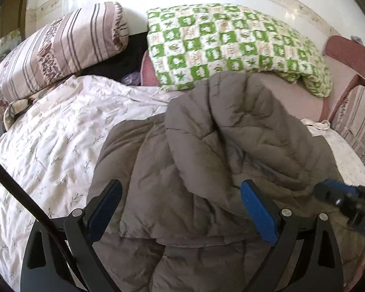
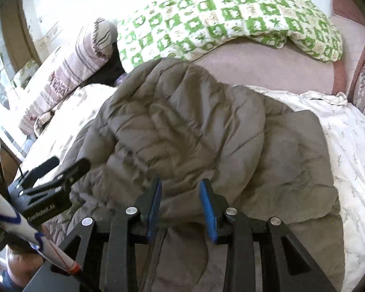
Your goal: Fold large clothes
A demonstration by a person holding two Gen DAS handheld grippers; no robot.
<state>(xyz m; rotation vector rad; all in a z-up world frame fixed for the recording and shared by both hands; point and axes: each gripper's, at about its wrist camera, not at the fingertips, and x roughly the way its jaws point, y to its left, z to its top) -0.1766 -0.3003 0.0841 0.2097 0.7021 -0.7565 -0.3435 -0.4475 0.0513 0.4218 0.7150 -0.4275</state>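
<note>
Reading "GenRobot.AI" is possible on the left gripper [image 2: 60,170], seen at 9 o'clock from the right wrist. A green checked quilt [image 1: 231,41] lies at 12, a striped pillow [image 1: 56,48] at 10. The grey padded jacket [image 1: 206,146] sprawls on the floral sheet [image 1: 48,141]. Left gripper [image 1: 180,209] stands released, jacket beneath. Right gripper [image 2: 180,209] is narrowed around a jacket fold; whether it pinches, I cannot tell.

Grey-brown quilted coat [image 1: 206,146] heaped at centre on a floral bedspread [image 1: 48,146]. Left gripper [image 1: 182,209] at bottom, jaws wide apart over the coat. Green-checked quilt [image 1: 231,41] upper right; striped pillow [image 1: 56,53] upper left.
</note>
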